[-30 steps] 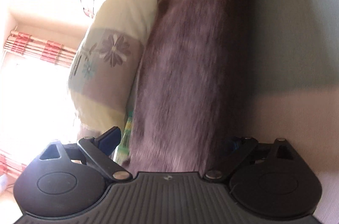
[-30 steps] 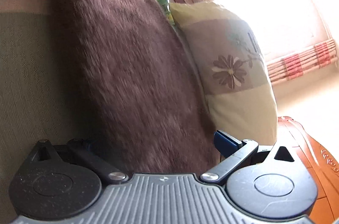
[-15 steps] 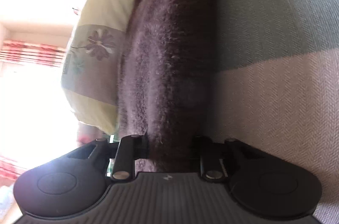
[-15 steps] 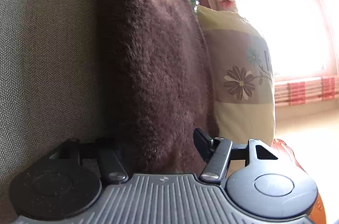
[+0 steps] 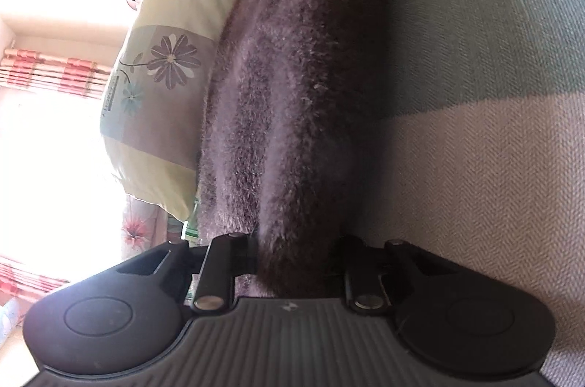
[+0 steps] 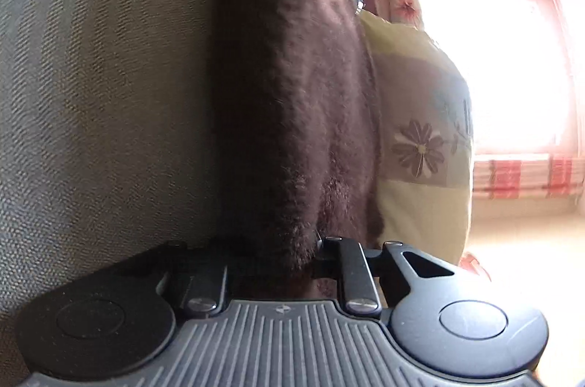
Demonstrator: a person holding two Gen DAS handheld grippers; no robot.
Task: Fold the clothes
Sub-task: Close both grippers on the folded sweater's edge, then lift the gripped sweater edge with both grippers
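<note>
— While the sofa [image 5: 493, 167] carries everything, where does the brown fuzzy garment [image 5: 285, 94] lie?

— It lies on the seat as one long strip, beside the flowered cushion [image 5: 153, 101], and its long axis runs straight away from both tools.

— Which hand is nearer?

— Neither: each has one end. The left gripper [image 5: 298, 255] is pinched on the cloth; the right gripper [image 6: 285, 255] is closing its jaws, with cloth already squeezed between them.
</note>
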